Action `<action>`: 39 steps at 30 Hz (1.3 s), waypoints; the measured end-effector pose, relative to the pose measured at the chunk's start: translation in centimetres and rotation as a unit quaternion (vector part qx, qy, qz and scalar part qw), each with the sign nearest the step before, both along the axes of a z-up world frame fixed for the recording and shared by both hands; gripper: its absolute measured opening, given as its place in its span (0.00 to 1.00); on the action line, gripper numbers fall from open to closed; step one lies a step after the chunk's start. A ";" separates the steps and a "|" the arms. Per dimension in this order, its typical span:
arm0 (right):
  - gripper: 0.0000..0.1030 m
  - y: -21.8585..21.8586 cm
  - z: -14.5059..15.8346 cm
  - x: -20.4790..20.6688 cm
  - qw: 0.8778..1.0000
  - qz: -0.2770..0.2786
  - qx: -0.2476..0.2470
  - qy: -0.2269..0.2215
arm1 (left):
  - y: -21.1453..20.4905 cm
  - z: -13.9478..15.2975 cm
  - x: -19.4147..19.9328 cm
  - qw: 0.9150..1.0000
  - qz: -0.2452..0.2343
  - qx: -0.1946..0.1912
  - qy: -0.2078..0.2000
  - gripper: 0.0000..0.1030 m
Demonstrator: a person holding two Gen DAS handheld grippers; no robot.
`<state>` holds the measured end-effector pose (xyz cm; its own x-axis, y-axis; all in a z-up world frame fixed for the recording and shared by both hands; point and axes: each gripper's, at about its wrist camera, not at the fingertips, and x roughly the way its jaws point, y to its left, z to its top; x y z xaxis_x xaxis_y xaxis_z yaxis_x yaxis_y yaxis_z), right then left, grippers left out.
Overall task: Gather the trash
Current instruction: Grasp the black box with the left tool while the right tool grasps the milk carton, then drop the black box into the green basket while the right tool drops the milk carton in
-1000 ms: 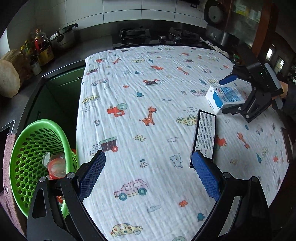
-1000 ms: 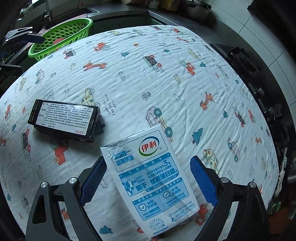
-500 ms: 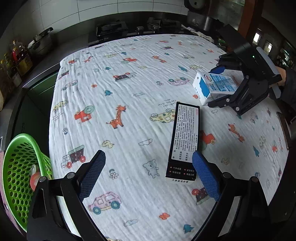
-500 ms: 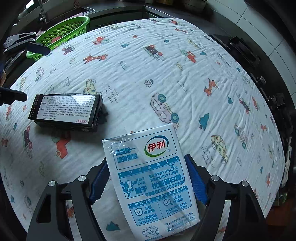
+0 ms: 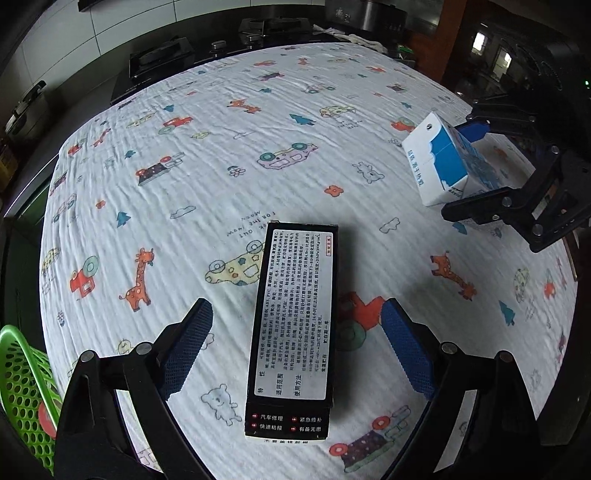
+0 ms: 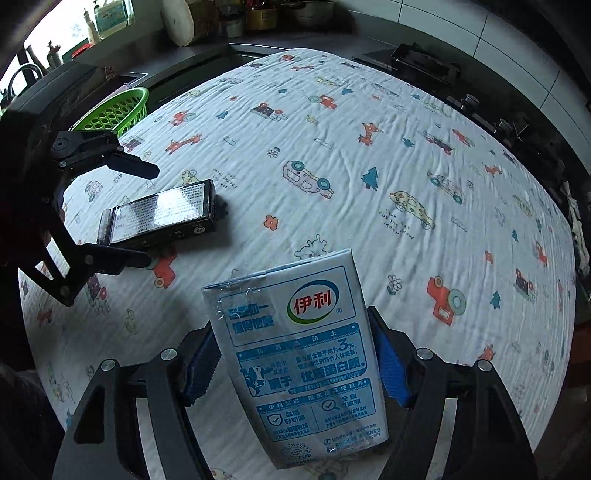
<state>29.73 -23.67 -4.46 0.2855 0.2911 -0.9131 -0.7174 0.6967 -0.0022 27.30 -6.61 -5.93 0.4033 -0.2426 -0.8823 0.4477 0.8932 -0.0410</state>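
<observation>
A long black box with a white label (image 5: 291,325) lies flat on the cartoon-print cloth, between the open fingers of my left gripper (image 5: 295,350), which does not touch it. It also shows in the right wrist view (image 6: 162,214). My right gripper (image 6: 295,365) is shut on a blue-and-white milk carton (image 6: 303,354) and holds it lifted off the cloth. The carton (image 5: 447,162) and right gripper (image 5: 476,166) appear at the right of the left wrist view. The left gripper (image 6: 125,214) straddles the box in the right wrist view.
A green perforated basket (image 5: 22,398) with trash inside stands off the table's left edge; it also shows in the right wrist view (image 6: 114,110). A stove (image 5: 207,48) lies behind the table. Bottles and pots (image 6: 229,18) line the counter.
My left gripper moved forward over the black box, which now lies between its fingers. My right gripper closed on the milk carton and lifted it.
</observation>
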 end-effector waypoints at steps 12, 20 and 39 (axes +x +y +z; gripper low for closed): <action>0.68 -0.8 1.6 -2.1 0.999 -0.034 0.034 -0.017 | 0.2 -0.3 0.0 1.000 0.016 -0.016 0.005 0.44; 0.67 1.6 3.2 -3.7 0.998 -0.024 0.058 -0.029 | 3.4 2.6 -2.6 0.998 0.040 -0.036 -0.035 0.43; 0.67 17.8 5.9 -6.4 0.991 0.057 0.114 -0.031 | 27.7 7.2 -8.0 0.957 0.270 -0.018 -0.106 0.44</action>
